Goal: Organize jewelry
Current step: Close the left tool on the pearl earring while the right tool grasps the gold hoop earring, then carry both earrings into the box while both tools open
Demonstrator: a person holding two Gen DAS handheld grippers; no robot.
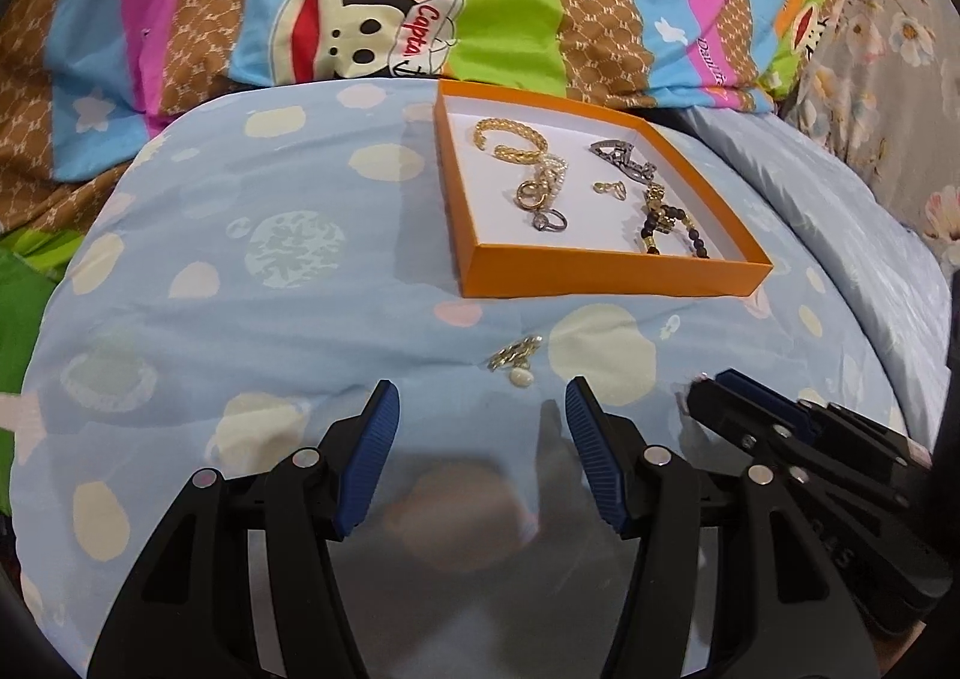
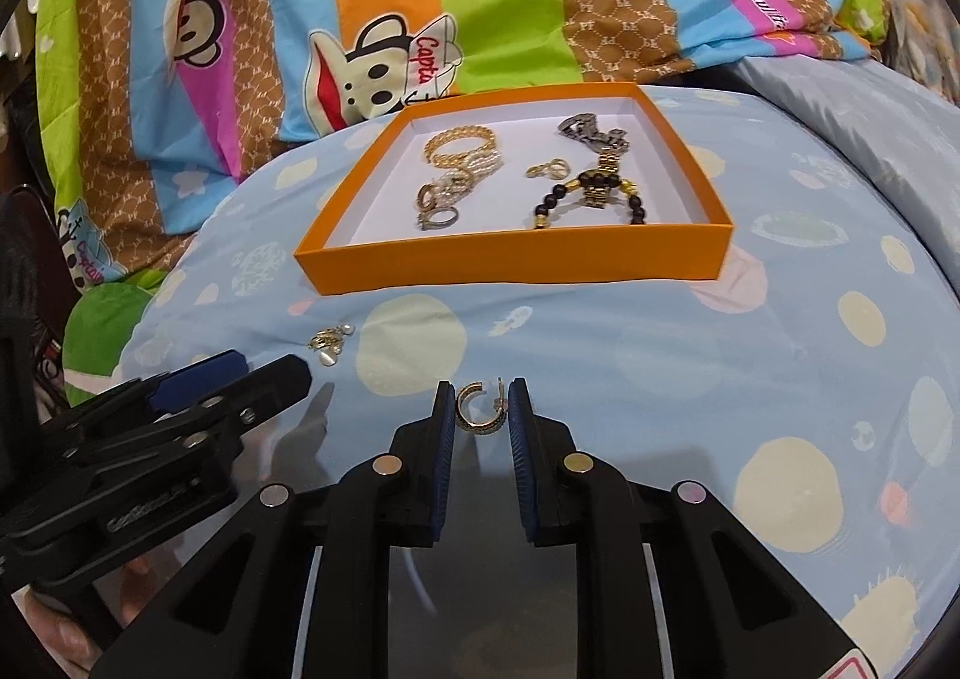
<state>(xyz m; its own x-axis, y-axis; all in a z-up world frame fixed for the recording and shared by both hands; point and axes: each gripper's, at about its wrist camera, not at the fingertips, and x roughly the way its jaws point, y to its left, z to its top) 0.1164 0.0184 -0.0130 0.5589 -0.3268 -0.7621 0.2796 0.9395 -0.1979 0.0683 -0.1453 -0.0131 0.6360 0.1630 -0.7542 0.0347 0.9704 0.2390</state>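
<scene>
An orange tray [image 1: 612, 277] [image 2: 516, 268] lies on the blue spotted quilt and holds gold bangles [image 1: 510, 141] [image 2: 459, 144], rings [image 1: 549, 221], a silver piece [image 1: 621, 156] and a black bead bracelet [image 2: 591, 193]. A gold chain with a pearl [image 1: 516, 361] [image 2: 333, 344] lies on the quilt in front of the tray. My left gripper [image 1: 480, 409] is open just short of it. My right gripper [image 2: 480, 409] is narrowly open around a gold hoop earring [image 2: 477, 409] that lies between its pads. I cannot tell if the pads touch it.
A striped cartoon-monkey pillow [image 1: 372, 6] [image 2: 420, 6] lies behind the tray. The right gripper shows in the left wrist view [image 1: 798, 433]; the left gripper shows in the right wrist view [image 2: 180, 421]. A second blue quilt fold [image 1: 840, 223] lies right of the tray.
</scene>
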